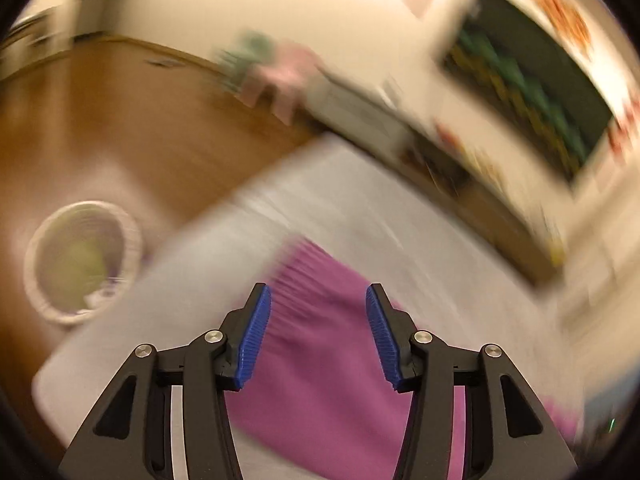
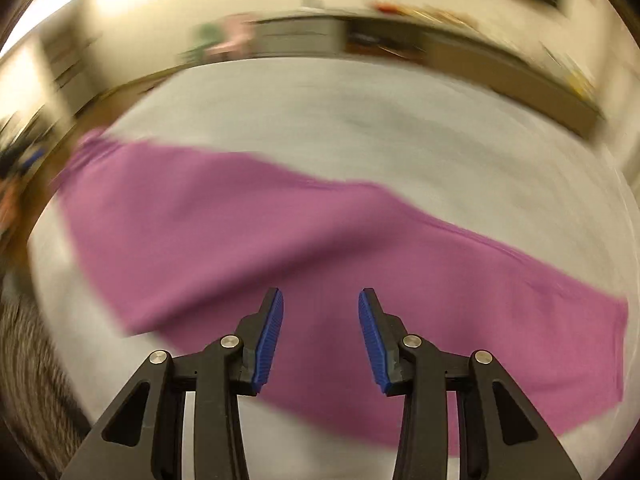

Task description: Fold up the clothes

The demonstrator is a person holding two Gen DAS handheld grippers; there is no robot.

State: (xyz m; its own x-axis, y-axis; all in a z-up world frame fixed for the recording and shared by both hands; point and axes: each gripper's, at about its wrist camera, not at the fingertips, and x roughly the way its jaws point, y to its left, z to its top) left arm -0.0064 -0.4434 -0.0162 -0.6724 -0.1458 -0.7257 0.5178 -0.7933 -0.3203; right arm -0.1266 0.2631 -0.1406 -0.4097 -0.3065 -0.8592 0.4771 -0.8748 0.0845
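Note:
A purple garment (image 2: 280,240) lies flat and long across a grey-white table (image 2: 320,112). In the left wrist view its gathered end (image 1: 320,340) lies under and ahead of my left gripper (image 1: 319,300). The left gripper is open and empty, above the cloth. My right gripper (image 2: 321,304) is open and empty too, hovering over the middle of the garment's near edge. Both views are blurred by motion.
A white round basket (image 1: 80,260) stands on the wooden floor (image 1: 120,120) left of the table. A low shelf unit (image 1: 440,152) and a dark board (image 1: 532,92) line the far wall. A pink stool (image 1: 280,76) stands beyond the table.

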